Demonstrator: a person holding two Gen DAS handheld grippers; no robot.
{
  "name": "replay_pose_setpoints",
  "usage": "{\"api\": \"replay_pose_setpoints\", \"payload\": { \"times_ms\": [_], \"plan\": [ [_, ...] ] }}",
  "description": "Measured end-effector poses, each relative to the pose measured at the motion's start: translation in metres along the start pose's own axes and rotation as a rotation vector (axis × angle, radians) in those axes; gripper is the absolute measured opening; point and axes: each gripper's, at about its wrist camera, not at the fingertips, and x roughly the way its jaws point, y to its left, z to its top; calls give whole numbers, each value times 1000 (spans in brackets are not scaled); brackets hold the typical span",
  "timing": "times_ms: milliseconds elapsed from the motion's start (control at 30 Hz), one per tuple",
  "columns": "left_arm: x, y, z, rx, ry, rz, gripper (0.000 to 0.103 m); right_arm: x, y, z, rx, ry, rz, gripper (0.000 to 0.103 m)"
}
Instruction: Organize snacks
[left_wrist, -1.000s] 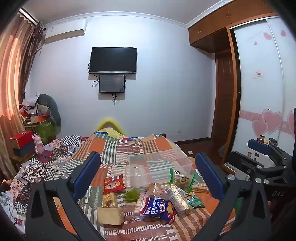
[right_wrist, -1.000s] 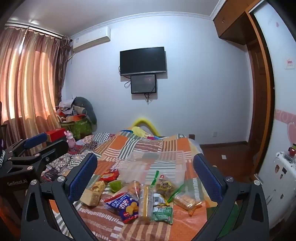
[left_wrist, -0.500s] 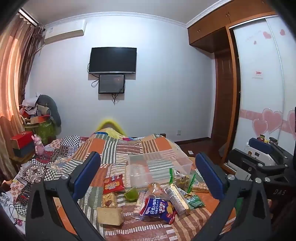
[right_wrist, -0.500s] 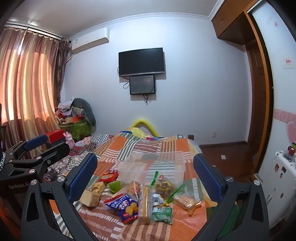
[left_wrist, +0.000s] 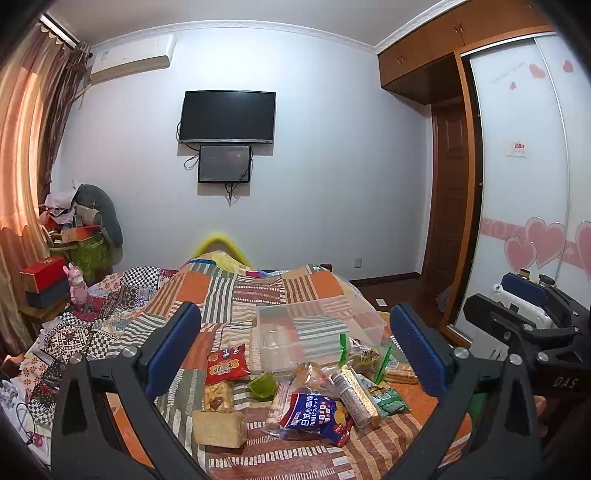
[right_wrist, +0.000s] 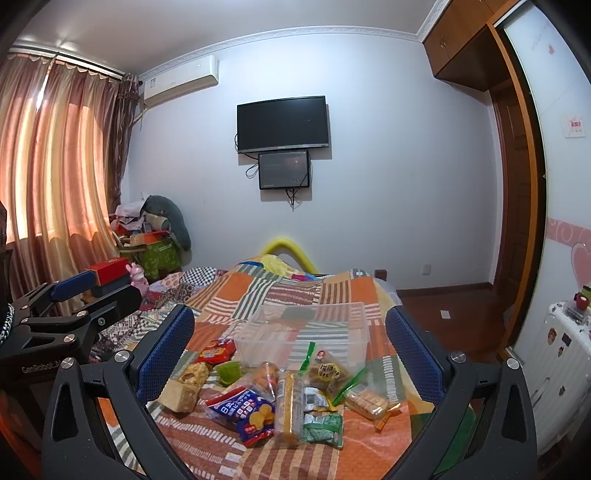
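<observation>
Snacks (left_wrist: 314, 398) in mixed colourful wrappers.

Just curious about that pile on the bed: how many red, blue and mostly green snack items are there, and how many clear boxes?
Red: 1, the red packet
Blue: 1, the blue bag
Green: 2, the green cup and the green packet
Clear: 1, the clear box
Total: 5
</observation>
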Motion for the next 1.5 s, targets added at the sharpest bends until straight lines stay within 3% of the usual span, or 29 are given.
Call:
{"api": "replay_pose_setpoints", "payload": {
  "times_ms": [1500],
  "plan": [
    [-1, 2, 1, -6, -2, 3, 103, 0, -1, -2, 3, -5, 7, 103]
  ]
}}
